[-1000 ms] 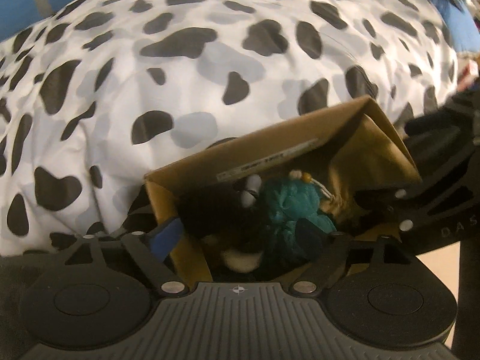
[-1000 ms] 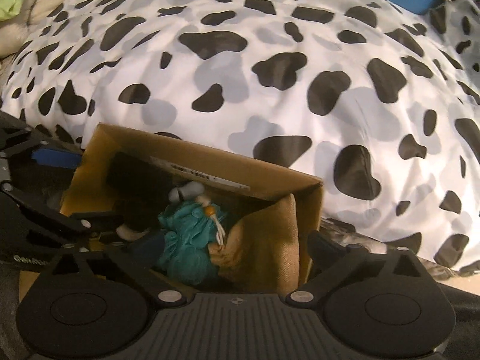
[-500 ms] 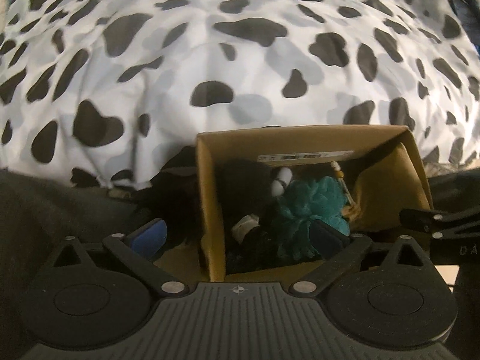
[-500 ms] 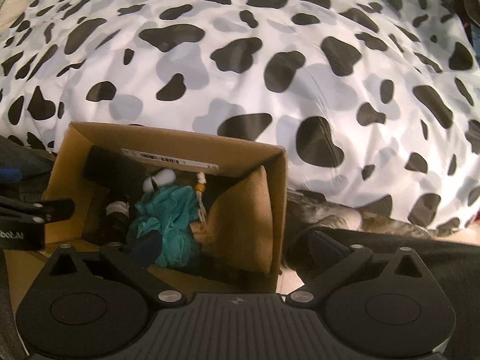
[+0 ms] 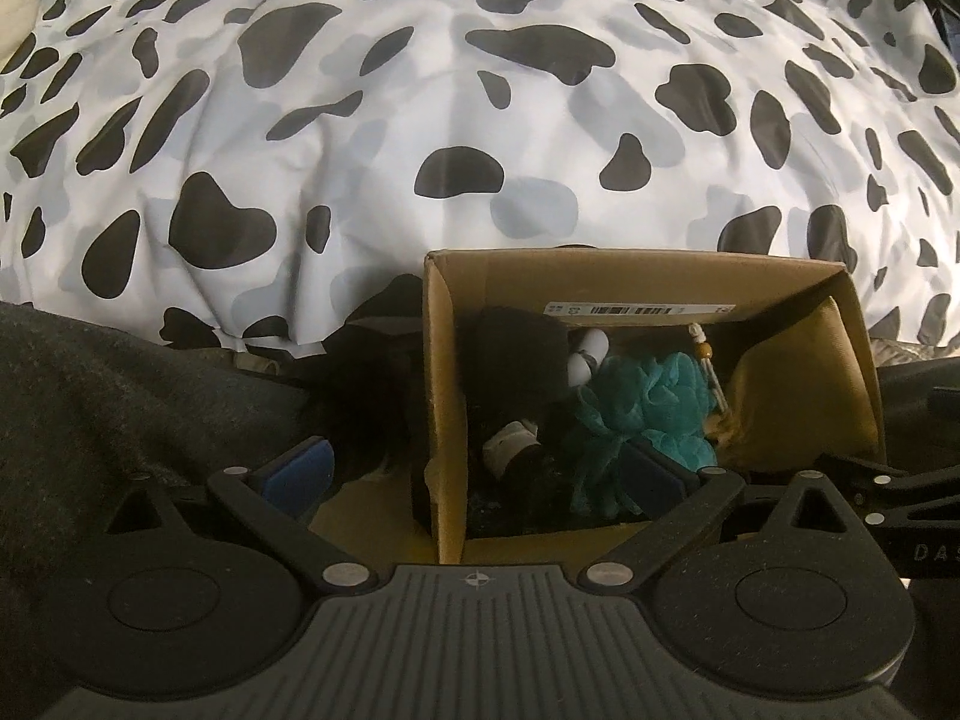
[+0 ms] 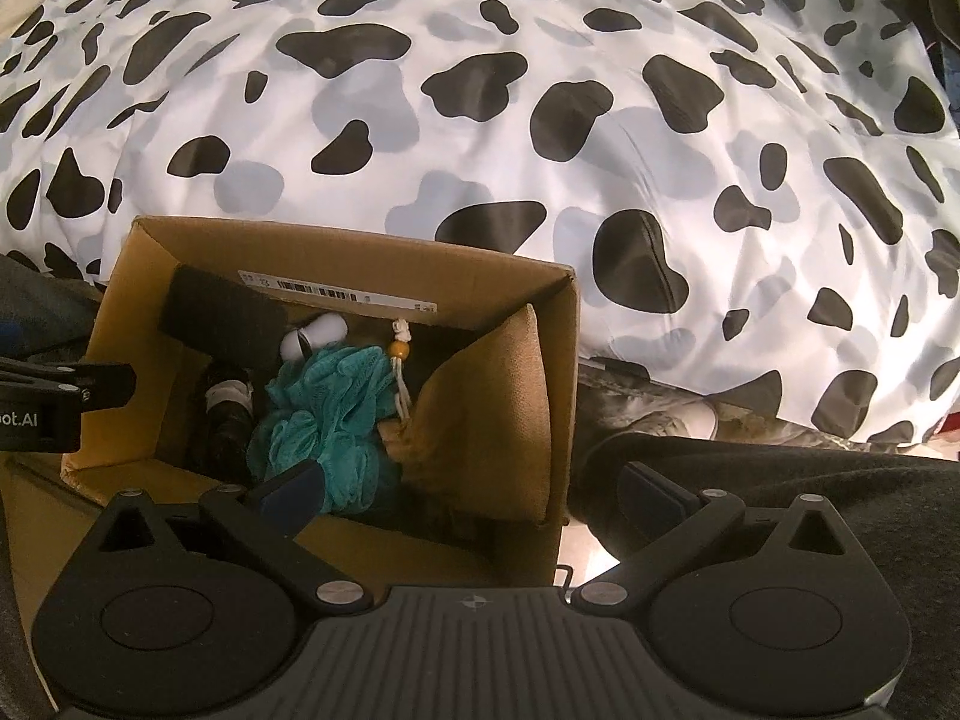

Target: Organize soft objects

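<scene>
Left-wrist view first: the left tongs (image 5: 474,471) stand wide and hold nothing. One blue pad sits outside the box's (image 5: 444,396) left wall, the other just inside it, over the teal puff (image 5: 651,396). That wall runs up between the fingers, so a squeeze now would pinch cardboard, not anything soft. Better, I'd say, to bring both pads inside the rim before closing.

Inside the box, from the left: a black fuzzy thing (image 5: 510,360), something dark with a white band (image 5: 510,444) lower down, two small white pieces (image 5: 585,354), the puff with its beaded cord (image 5: 705,354), then a tan cloth (image 5: 798,396) against the right wall. All of it lies low, packed close, beside a cow-print duvet (image 5: 480,120).

Right-wrist view: the right tongs (image 6: 474,489) are also spread wide and empty, straddling the box's right wall (image 6: 564,396) the same way, left pad over the puff (image 6: 324,414), right pad outside above dark fabric (image 6: 780,468). With both tools crowding one small opening, I'd send in one at a time. The cord looks likely to snag, so grip the puff's bulk rather than the string.
</scene>
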